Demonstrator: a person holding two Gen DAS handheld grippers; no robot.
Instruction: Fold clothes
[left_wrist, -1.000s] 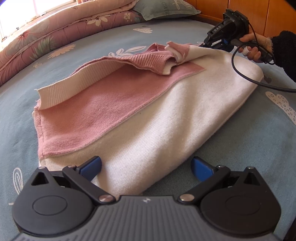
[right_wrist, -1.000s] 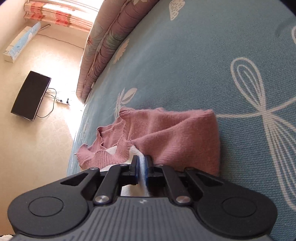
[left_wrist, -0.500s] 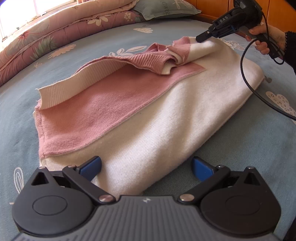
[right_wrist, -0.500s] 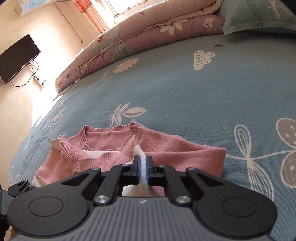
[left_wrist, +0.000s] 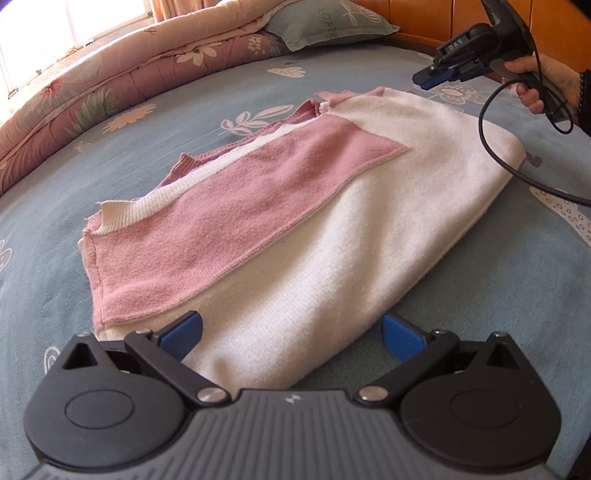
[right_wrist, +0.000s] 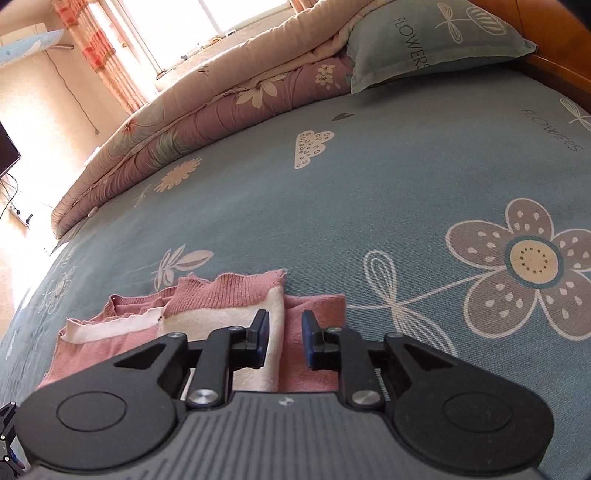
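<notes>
A pink and cream knitted sweater lies folded lengthwise on the blue flowered bed sheet. My left gripper is open and empty, its jaws wide apart over the near end of the sweater. My right gripper is held above the far end of the sweater, clear of it. In the right wrist view the right gripper is open and empty, just above the sweater's folded far end.
A rolled pink floral quilt and a blue-green pillow lie along the far side of the bed. A wooden headboard stands at the far right. The right gripper's black cable hangs over the sweater's right edge.
My right gripper let go of the sweater's far edge and lifted off it. The lifted pink and cream flap now lies flat. My left gripper has stayed open in place.
</notes>
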